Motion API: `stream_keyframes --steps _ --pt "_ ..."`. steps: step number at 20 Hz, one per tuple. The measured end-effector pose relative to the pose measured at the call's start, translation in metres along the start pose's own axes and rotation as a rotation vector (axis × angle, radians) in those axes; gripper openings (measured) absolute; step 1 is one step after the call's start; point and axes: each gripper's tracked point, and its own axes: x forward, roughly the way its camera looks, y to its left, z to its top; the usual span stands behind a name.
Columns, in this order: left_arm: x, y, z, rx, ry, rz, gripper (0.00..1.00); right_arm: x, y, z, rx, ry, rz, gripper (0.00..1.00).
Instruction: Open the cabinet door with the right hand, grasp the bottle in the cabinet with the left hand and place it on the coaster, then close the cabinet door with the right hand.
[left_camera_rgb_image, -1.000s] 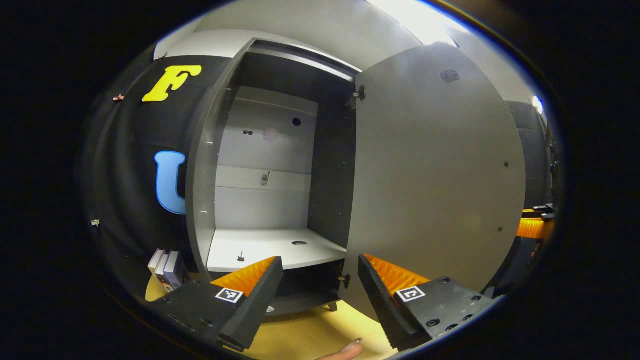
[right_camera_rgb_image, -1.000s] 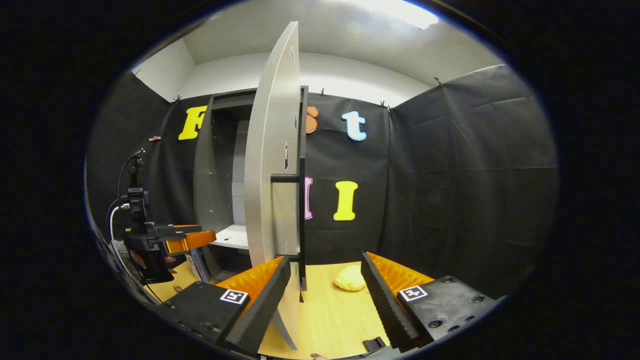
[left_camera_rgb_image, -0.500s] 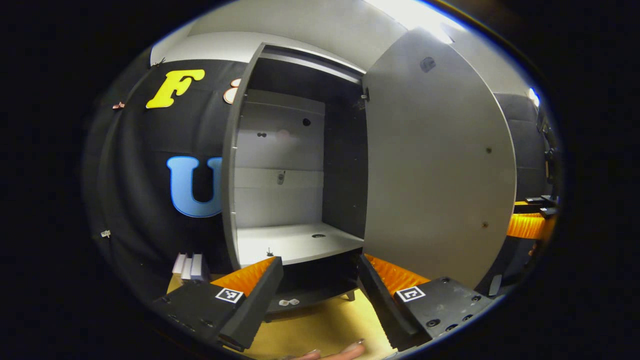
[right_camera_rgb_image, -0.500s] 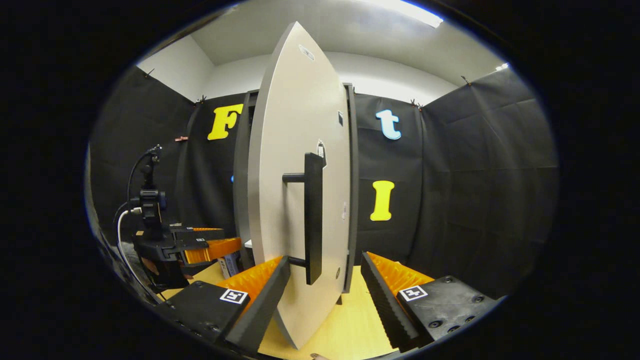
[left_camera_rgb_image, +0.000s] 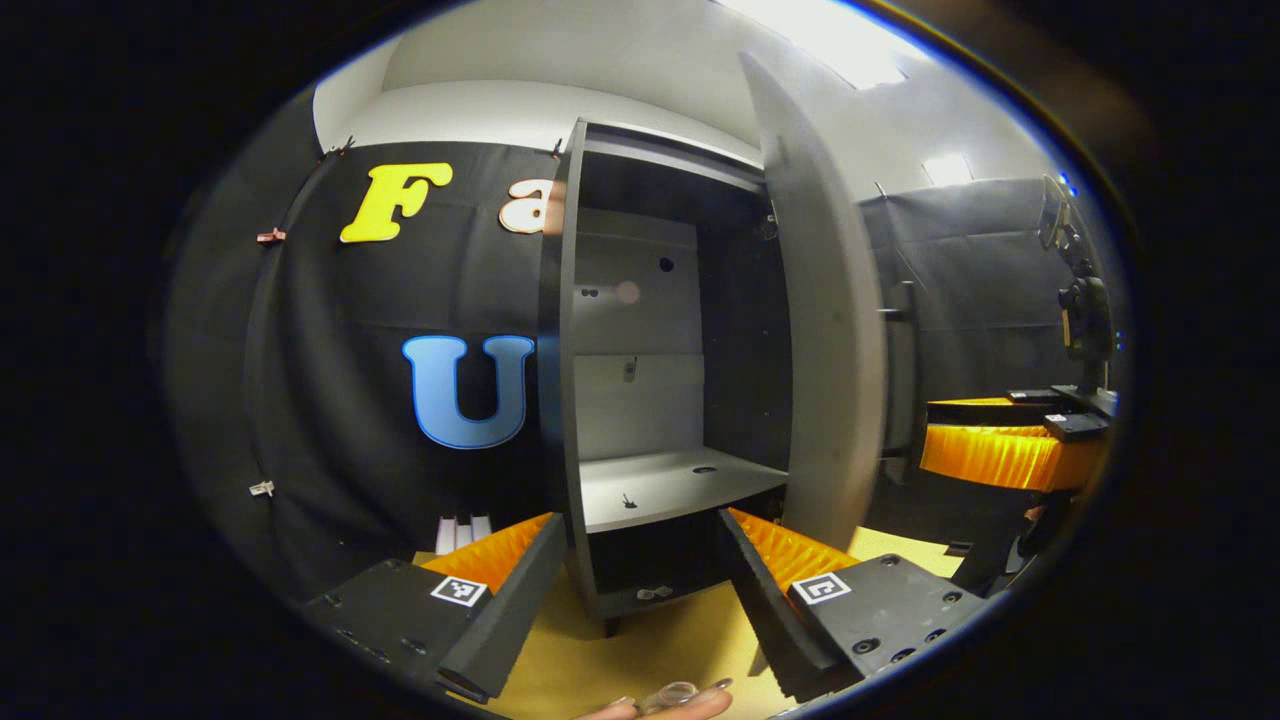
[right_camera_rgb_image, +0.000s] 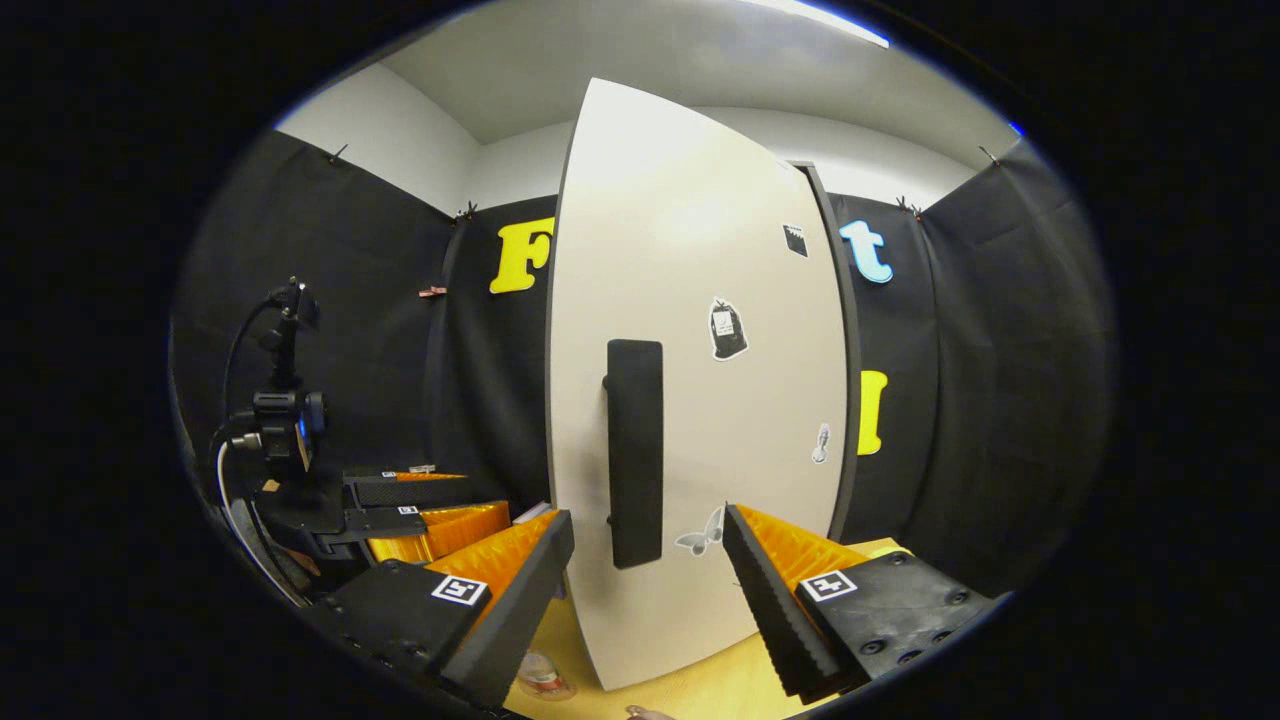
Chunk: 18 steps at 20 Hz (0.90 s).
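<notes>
The cabinet door (right_camera_rgb_image: 700, 400) is standing in the middle of your right gripper view, face on, with its dark handle (right_camera_rgb_image: 635, 452) just above the gap of your right gripper (right_camera_rgb_image: 648, 570), whose fingers are spread wide and gripping nothing. A clear bottle (right_camera_rgb_image: 540, 675) is sitting on the wooden table (right_camera_rgb_image: 700, 690) at the bottom of that frame, beside the door's lower edge; whether a coaster lies under it you cannot tell. In your left gripper view the cabinet (left_camera_rgb_image: 660, 380) is showing its bare pale shelf (left_camera_rgb_image: 675, 487), with the door seen edge-on at centre right. Your left gripper (left_camera_rgb_image: 640, 570) is hanging open too, empty, low in the frame.
</notes>
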Motion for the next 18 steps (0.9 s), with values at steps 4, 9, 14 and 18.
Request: stream_keyframes --steps 4,9,14,18 --pt "-0.009 -0.001 -0.003 -0.031 0.017 0.065 0.95 0.0 -0.034 -0.003 -0.013 0.012 -0.015 0.97" --pt "-0.006 -0.023 0.001 -0.107 0.005 0.199 0.95 0.01 -0.097 0.013 -0.045 -0.051 -0.076 0.98" --pt "0.002 -0.051 0.003 -0.108 -0.014 0.299 0.95 0.024 -0.125 0.02 -0.077 -0.084 -0.062 0.98" --pt "0.009 -0.065 0.003 -0.113 -0.008 0.313 0.95 0.028 -0.127 0.011 -0.091 -0.057 -0.024 0.97"
